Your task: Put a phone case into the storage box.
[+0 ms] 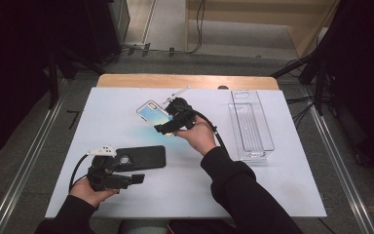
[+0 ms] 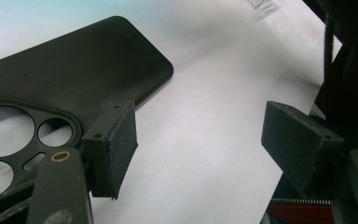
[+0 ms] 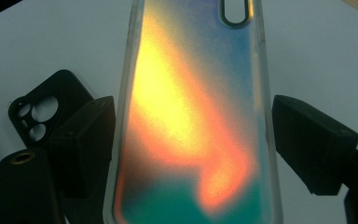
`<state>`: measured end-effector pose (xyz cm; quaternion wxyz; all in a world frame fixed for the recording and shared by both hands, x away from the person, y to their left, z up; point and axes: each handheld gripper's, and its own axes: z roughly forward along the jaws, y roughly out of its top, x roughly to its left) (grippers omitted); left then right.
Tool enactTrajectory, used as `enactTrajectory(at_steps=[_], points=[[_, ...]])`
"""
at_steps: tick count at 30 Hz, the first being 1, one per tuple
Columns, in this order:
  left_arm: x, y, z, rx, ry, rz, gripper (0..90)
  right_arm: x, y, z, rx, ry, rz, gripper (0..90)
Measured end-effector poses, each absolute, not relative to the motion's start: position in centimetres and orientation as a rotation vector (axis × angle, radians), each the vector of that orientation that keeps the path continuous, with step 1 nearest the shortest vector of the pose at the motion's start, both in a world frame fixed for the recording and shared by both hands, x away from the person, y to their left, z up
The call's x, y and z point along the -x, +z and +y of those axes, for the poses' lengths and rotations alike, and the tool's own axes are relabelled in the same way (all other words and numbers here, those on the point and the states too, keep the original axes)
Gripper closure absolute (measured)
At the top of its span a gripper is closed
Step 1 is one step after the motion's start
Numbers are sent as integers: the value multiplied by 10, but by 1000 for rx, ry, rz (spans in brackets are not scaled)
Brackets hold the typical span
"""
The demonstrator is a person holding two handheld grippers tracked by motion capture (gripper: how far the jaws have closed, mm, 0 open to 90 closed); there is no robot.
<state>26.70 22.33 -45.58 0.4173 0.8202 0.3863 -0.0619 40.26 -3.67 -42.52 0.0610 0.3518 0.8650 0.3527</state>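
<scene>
Evidently no readable writing; right gripper (image 1: pixel 161 127) jaws clamp iridescent phone case (image 1: pixel 152 112); left gripper (image 1: pixel 137 179) jaws open beside black case (image 1: pixel 143 157).

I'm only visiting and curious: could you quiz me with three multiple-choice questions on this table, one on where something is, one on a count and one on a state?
1. Where does the clear bin stand?
A. On the table's right side
B. On top of the black case
C. In the person's left hand

2. How many phone cases are there?
A. One
B. Two
C. Four

3. How do the left gripper's jaws stand?
A. Clamped on the black case
B. Clamped on a cable
C. Open, with nothing between them

Answers:
1 A: the clear bin sits to the right of both hands.
2 B: the black case lies on the table, and the iridescent case is gripped by the right gripper.
3 C: the left gripper has its pads apart over bare table.
</scene>
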Motion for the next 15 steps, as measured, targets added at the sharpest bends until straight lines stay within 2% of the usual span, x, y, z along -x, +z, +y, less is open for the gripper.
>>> enactTrajectory(at_steps=[15], points=[[-267,-456,221,-2057,-161,979,269,-361,-415,-86,-1071,1078,2629,152]])
